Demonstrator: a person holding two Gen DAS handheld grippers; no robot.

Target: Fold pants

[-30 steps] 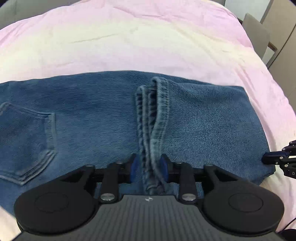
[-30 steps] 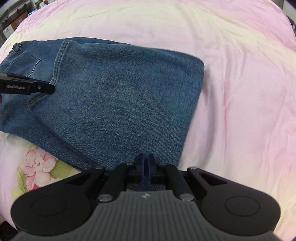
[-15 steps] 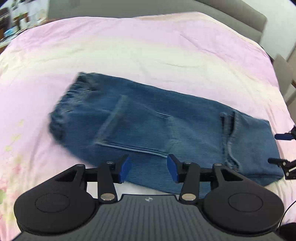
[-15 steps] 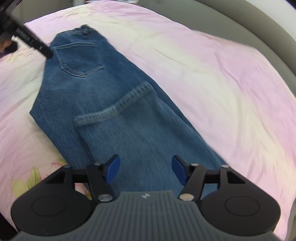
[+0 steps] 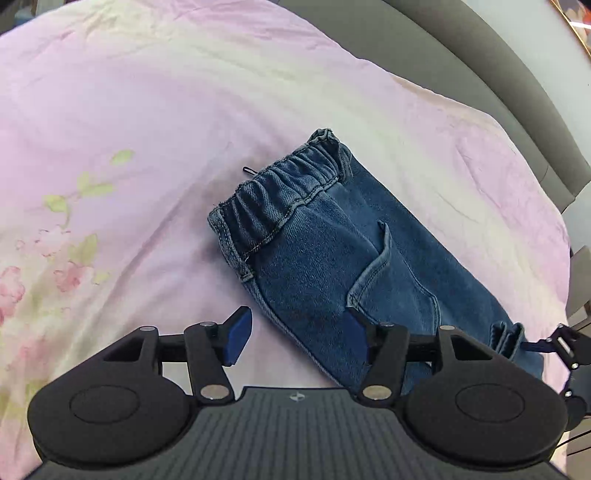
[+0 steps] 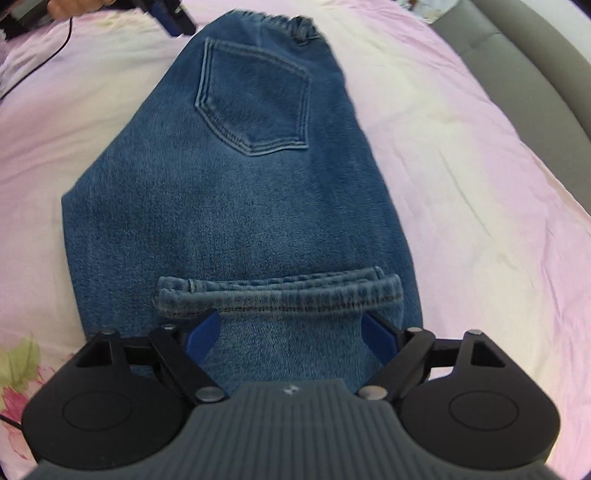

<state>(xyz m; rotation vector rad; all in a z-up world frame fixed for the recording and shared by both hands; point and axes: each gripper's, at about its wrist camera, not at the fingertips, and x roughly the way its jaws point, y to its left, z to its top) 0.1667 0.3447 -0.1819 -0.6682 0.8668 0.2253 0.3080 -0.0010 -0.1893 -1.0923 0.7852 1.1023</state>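
Blue denim pants point(image 5: 325, 258) lie folded on the pink bedspread, legs doubled back over the seat. The elastic waistband point(image 5: 280, 192) faces away from my left gripper point(image 5: 299, 334), which is open and empty over the near edge of the pants. In the right wrist view the pants point(image 6: 236, 206) show a back pocket point(image 6: 255, 103) and the leg hems point(image 6: 280, 291) lying across them. My right gripper point(image 6: 291, 332) is open and empty just above the folded legs, behind the hems. The left gripper also shows in the right wrist view point(image 6: 166, 14), and the right gripper in the left wrist view point(image 5: 557, 347).
The pink bedspread point(image 5: 147, 110) with flower prints point(image 5: 55, 266) covers the bed. A grey padded bed frame point(image 5: 480, 74) runs along the far right; it also shows in the right wrist view point(image 6: 535, 74). A black cable point(image 6: 33, 70) lies at the far left.
Both grippers have let go of the denim, opened and pulled back. The left one has swung toward the waistband end; the right now faces along the pants over the hems.
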